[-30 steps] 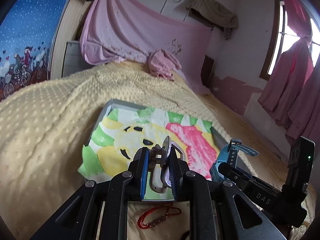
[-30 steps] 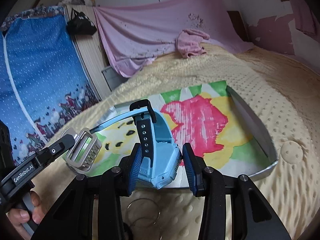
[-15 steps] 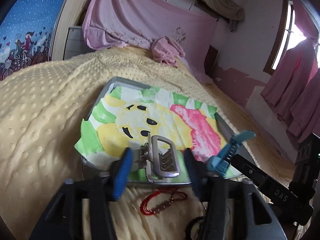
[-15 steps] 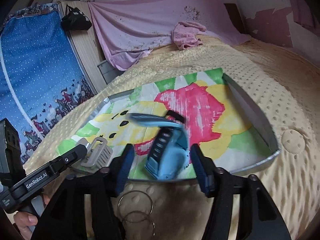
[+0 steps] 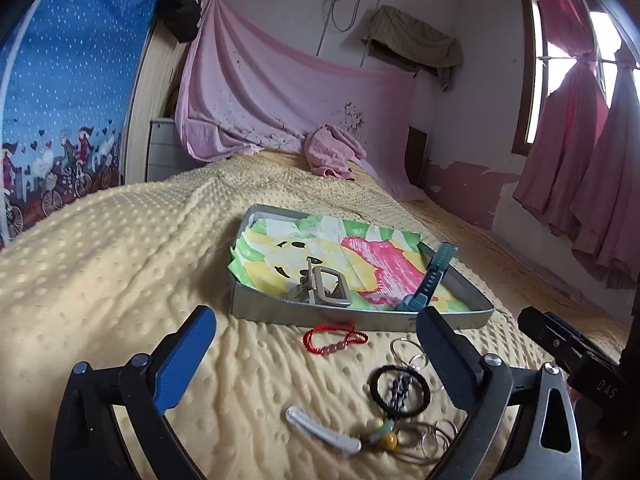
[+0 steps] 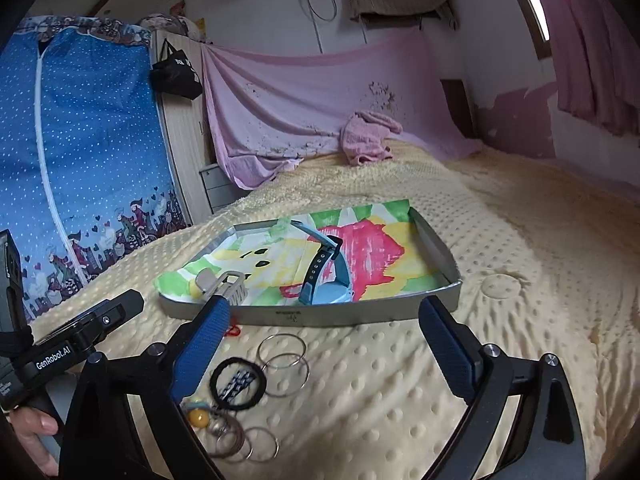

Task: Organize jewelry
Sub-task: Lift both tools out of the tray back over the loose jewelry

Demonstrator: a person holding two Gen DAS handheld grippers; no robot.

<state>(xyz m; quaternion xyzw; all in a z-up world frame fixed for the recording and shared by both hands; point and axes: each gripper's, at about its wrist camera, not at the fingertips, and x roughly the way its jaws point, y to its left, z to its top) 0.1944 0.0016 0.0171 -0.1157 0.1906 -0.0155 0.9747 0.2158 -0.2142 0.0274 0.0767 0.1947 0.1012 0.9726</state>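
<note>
I've got both tongs backed off the tray (image 5: 356,316), which sits mid-bed on the yellow blanket (image 5: 120,264). Left gripper (image 5: 316,356): jaws opening, spread wide, nothing btwn them. Right gripper (image 6: 324,352): same, jaws opening, spread, nothing pinched.

Inside the tray, on the painted paper liner (image 6: 384,248): the silver watch (image 5: 326,286) lies near the tray's front wall, left part; the blue watch (image 6: 328,276) rests at the front wall too, right of the silver one, its strap sticking up and back.

Outside the tray, on the blanket in front of its front wall: red cord bracelet (image 5: 334,336) just beside the wall; thin metal bangles (image 6: 286,358) a bit nearer me; black hair tie (image 5: 400,388) w/ something dark across it; white hair clip (image 5: 322,432) nearest the left tongs' base; a beaded piece (image 5: 384,432) w/ yellow and pale beads next to more wire rings (image 6: 244,442).

In right wrist view I see a hand (image 6: 34,436) on the left tool's handle, far left of the tray.
</note>
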